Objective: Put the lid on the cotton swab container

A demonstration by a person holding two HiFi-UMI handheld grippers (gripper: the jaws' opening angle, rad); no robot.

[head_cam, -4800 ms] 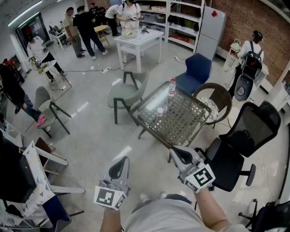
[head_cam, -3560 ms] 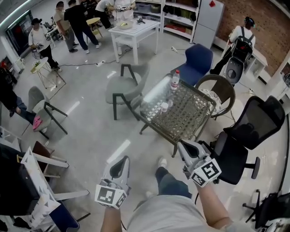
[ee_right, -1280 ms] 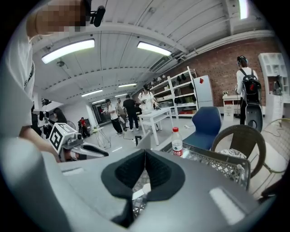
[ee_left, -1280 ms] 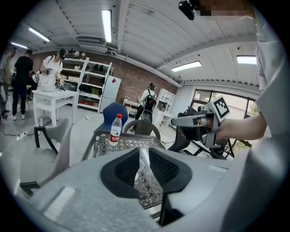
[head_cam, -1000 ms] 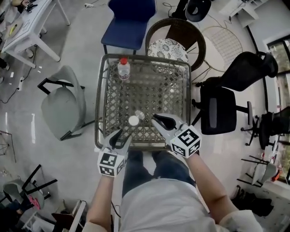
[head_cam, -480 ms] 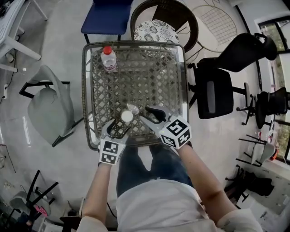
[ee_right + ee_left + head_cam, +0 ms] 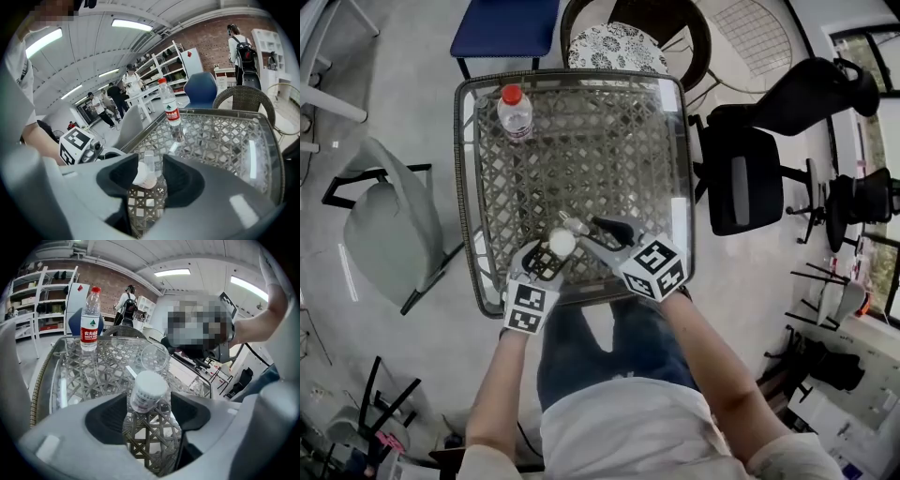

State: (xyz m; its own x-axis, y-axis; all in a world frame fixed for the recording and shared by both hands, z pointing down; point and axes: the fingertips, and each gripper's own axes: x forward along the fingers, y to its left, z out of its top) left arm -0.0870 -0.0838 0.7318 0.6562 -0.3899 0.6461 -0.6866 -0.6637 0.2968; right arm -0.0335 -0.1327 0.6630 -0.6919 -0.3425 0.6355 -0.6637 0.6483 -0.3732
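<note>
Both tools' jaws have just been opening and stand spread, pinching nothing. The left gripper [image 7: 544, 262] brackets the upright cotton swab container [image 7: 147, 391], likely to steady it. The right gripper [image 7: 600, 234] faces what seems its clear lid [image 7: 154, 357], just beside it on the wicker table [image 7: 609, 122].

head view straight down on table [image 7: 609, 141], gripper views low, close across it

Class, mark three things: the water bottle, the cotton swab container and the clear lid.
Water bottle [image 7: 89, 331]: left gripper view, on its label.
Cotton swab container [image 7: 148, 389]: left gripper view, on its white top.
Clear lid [image 7: 153, 357]: left gripper view, middle of its round face.
</note>
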